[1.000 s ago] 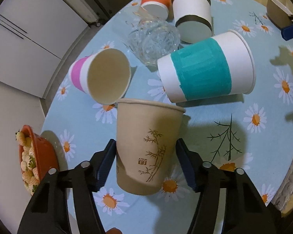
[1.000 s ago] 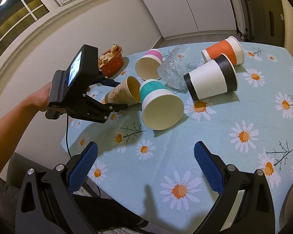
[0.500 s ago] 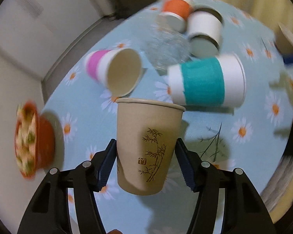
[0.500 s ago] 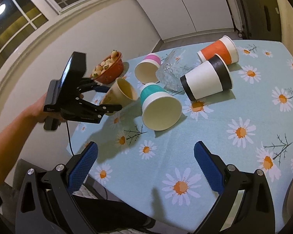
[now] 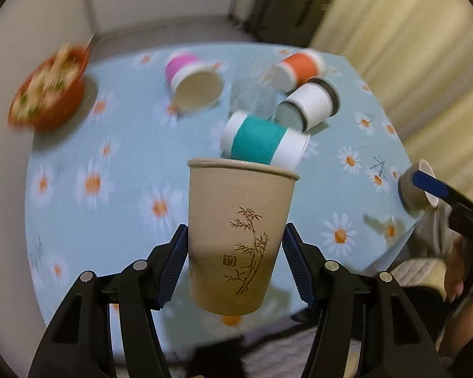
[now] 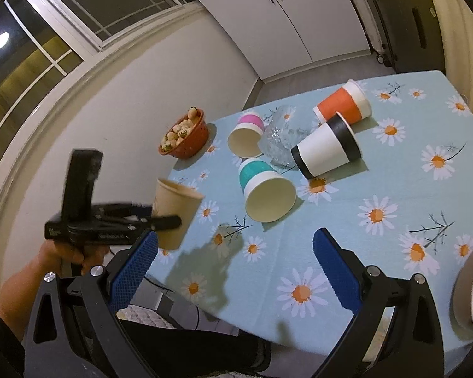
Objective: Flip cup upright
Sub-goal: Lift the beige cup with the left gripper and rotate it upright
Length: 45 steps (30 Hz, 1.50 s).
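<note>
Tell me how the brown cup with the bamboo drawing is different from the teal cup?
The brown cup is plain tan with a bamboo print; the teal cup is white with a teal band. The brown cup is held off the table in the left gripper, mouth up; the teal cup lies on its side on the tablecloth, untouched. Both are paper cups and look empty.

1. The brown paper cup [image 5: 241,236] carries a small square seal mark, brown, printed low on its side beside a bamboo drawing; it looks like one Chinese character, too small to make out for certain.
2. The black body of the left gripper [image 6: 88,226], seen from the right wrist camera, has a small white logo and a strip of fine print; both are blurred and unreadable.
</note>
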Motion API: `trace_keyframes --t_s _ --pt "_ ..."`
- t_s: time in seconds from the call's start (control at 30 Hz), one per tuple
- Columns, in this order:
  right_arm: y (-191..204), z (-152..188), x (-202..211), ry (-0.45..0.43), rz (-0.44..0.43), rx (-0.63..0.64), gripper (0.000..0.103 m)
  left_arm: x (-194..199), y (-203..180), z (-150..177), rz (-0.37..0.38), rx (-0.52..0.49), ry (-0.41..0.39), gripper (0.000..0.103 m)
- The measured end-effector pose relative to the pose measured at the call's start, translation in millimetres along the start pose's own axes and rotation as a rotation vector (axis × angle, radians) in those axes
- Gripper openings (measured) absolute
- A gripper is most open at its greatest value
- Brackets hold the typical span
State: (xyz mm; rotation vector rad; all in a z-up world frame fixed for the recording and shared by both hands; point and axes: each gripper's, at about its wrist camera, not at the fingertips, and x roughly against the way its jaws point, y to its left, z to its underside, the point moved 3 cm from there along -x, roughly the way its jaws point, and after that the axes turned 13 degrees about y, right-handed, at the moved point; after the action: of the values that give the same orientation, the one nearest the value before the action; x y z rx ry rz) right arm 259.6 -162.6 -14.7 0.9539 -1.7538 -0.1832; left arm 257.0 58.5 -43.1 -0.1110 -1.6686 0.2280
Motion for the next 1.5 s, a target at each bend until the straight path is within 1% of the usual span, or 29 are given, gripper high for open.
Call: trace_keyframes --t_s 0.07,0.1,0.13,0.17,0.27,0.43,0.5,0.6,0.77,0.87,0.97,1.03,1.07,1.5 --pt "3.4 2.4 6.8 -0.003 -0.001 0.002 0.098 -3.6 -1.8 7.2 0.056 0.065 0.018 0.059" --pt "4.3 3.6 9.1 -0.001 -0.006 0.004 0.098 -5.3 -3.3 9.8 0.069 0.087 0.019 0.059" --pt "6.2 6.7 11.3 0.007 -0.013 0.007 0.098 -10.3 -5.3 14.4 0.107 0.128 0.028 0.059" --pt "7.6 9.1 12.0 0.017 -0.016 0.009 0.098 -14.1 -6.7 17.4 0.127 0.160 0.035 0.059" --pt "8.0 18.0 12.3 0.057 -0.010 -0.005 0.098 -30.5 -13.6 27.1 0.155 0.236 0.060 0.059" --pt "2.6 31.5 7.5 0.099 -0.004 -0.021 0.098 -52.9 -27.4 34.6 0.131 0.270 0.067 0.059" --pt "0.4 35.9 2.8 0.120 0.003 -0.022 0.098 -59.6 -33.4 35.7 0.136 0.281 0.069 0.059" --pt "-2.8 43.2 -9.3 0.172 -0.007 -0.032 0.098 -66.4 -37.8 37.0 0.125 0.291 0.074 0.059" --pt "-9.4 48.9 -21.2 0.215 -0.013 -0.051 0.098 -73.8 -35.7 35.5 0.124 0.324 0.078 0.060" --pt "-12.3 49.7 -23.1 0.221 -0.023 -0.065 0.098 -75.4 -34.3 33.8 0.107 0.326 0.079 0.060" --pt "-14.0 50.6 -22.4 0.221 -0.023 -0.068 0.098 -76.3 -31.8 33.3 0.098 0.326 0.088 0.063" --pt "-14.6 51.2 -22.0 0.223 -0.020 -0.070 0.098 -76.5 -31.1 33.5 0.096 0.327 0.089 0.069" --pt "-14.7 51.3 -22.0 0.224 -0.018 -0.070 0.098 -76.6 -31.5 32.7 0.087 0.325 0.090 0.070" --pt "-12.0 51.5 -21.2 0.226 -0.012 -0.070 0.098 -63.4 -33.3 34.7 0.064 0.294 0.069 0.070"
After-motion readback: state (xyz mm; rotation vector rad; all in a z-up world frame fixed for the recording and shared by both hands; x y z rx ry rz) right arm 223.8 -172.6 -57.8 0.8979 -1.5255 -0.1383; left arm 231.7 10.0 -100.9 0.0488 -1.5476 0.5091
